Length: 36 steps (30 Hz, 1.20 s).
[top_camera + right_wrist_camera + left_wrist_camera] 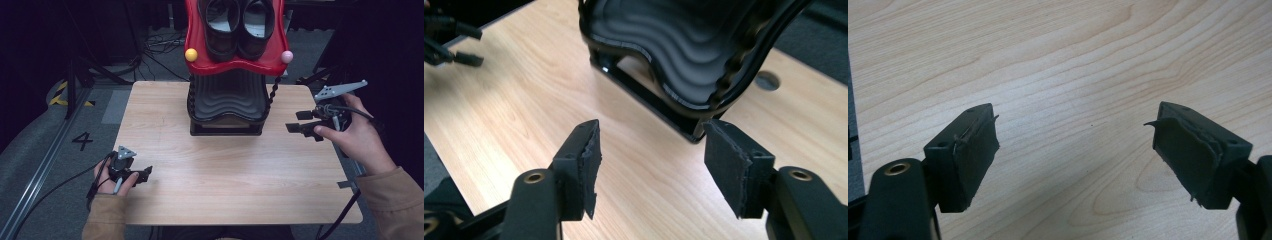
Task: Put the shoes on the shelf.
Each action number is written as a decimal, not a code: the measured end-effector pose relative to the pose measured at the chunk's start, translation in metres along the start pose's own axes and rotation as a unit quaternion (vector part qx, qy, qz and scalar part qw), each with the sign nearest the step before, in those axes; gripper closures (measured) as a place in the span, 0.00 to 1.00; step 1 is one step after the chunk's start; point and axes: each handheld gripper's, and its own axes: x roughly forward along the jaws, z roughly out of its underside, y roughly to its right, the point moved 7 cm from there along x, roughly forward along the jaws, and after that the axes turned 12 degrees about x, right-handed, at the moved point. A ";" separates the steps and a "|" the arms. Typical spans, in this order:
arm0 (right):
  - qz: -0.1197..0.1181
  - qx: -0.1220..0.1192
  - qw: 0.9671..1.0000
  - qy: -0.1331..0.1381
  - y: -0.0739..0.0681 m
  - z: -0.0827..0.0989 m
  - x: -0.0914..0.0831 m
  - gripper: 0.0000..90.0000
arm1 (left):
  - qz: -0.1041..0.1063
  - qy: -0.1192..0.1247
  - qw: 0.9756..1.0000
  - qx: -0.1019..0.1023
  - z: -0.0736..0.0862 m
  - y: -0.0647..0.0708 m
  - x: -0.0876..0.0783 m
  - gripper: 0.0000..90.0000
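Observation:
A pair of black shoes sits on the red top shelf of a small rack at the table's far middle. Below it lies a black shelf with a wavy surface, seen close in the right gripper view. My left gripper rests low at the table's front left, open, with bare wood between its pads. At the table's right edge my right gripper points left toward the rack's base. It is open and holds nothing.
The wooden table carries the rack, with a yellow ball and a pink ball on the red shelf's corners. A metal rail and a floor mark "4" lie to the left. Cables trail behind the table.

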 end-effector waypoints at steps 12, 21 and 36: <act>-0.045 -0.036 0.998 -0.015 0.008 0.060 0.052 0.42 | 0.001 -0.003 1.000 0.005 0.000 0.002 0.002 0.21; -0.061 -0.013 0.998 -0.014 0.022 0.096 0.089 0.42 | 0.005 -0.007 1.000 0.004 0.000 0.005 0.004 0.21; -0.020 -0.006 0.998 -0.062 0.045 0.149 0.134 0.41 | 0.009 -0.016 1.000 0.008 0.000 0.006 0.008 0.21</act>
